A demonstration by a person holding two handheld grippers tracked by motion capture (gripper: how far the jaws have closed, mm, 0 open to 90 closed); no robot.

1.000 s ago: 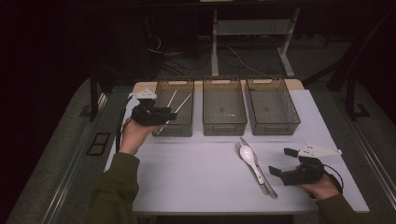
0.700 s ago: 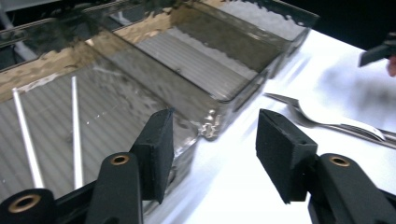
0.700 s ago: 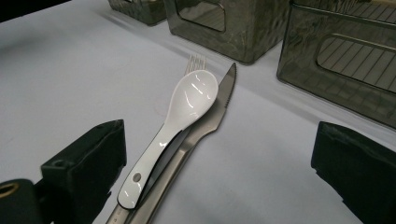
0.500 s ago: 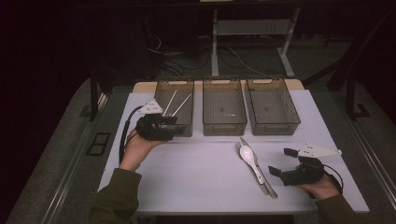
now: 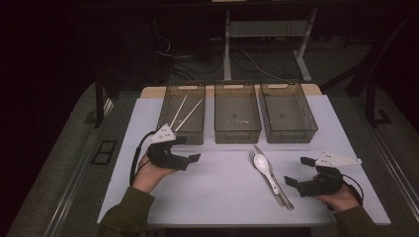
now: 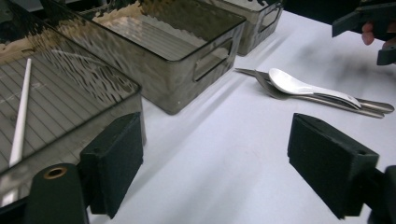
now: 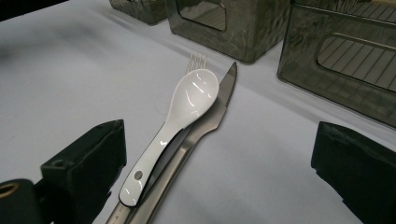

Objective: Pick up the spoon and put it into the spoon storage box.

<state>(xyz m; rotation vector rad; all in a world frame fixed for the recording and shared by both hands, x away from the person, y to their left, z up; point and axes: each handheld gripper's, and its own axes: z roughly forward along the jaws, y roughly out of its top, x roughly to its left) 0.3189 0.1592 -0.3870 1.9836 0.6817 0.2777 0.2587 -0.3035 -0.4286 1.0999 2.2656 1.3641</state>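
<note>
As my left gripper (image 5: 193, 149) pulls back from the chopstick bin (image 5: 184, 112), its empty jaws have just been opening wide; my right gripper (image 5: 299, 171) gapes empty beside the spoon (image 5: 263, 164).

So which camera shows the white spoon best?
The right gripper view: the white spoon lies close and large, resting on top of a fork and a knife. The left gripper view shows it farther off and smaller. The high view shows it tiny on the table.

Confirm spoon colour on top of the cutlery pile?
White, glossy spoon; clearest in the right gripper view.
</note>
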